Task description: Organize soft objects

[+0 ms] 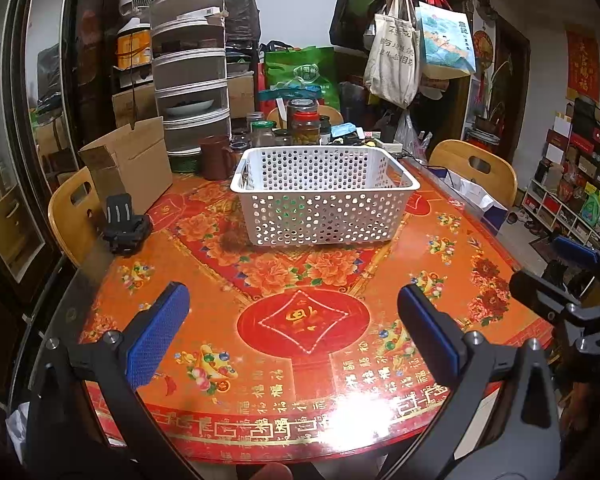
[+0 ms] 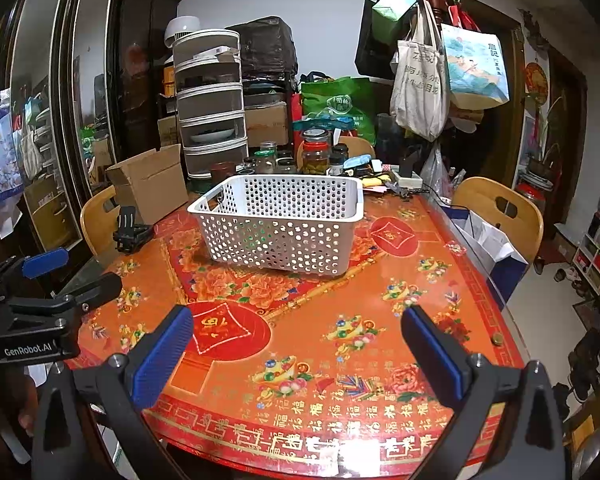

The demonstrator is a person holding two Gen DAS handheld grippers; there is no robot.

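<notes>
A white perforated plastic basket (image 1: 324, 196) (image 2: 280, 224) stands on the red and orange patterned table (image 1: 300, 320) (image 2: 320, 340), toward its far side. Green and dark shapes show faintly through its holes; I cannot tell what they are. My left gripper (image 1: 294, 324) hovers open over the table's near edge, its blue pads wide apart with nothing between them. My right gripper (image 2: 298, 344) is open too, empty, over the near right part of the table. Each gripper shows at the side of the other's view. No loose soft object is visible on the table.
A black clamp-like device (image 1: 124, 224) (image 2: 132, 230) and an open cardboard box (image 1: 132, 164) sit at the table's left. Jars (image 1: 304, 124), a stacked food cover (image 1: 192, 76) and clutter line the far edge. Wooden chairs (image 1: 476, 168) (image 2: 500, 208) stand around; bags hang on a coat rack (image 2: 432, 0).
</notes>
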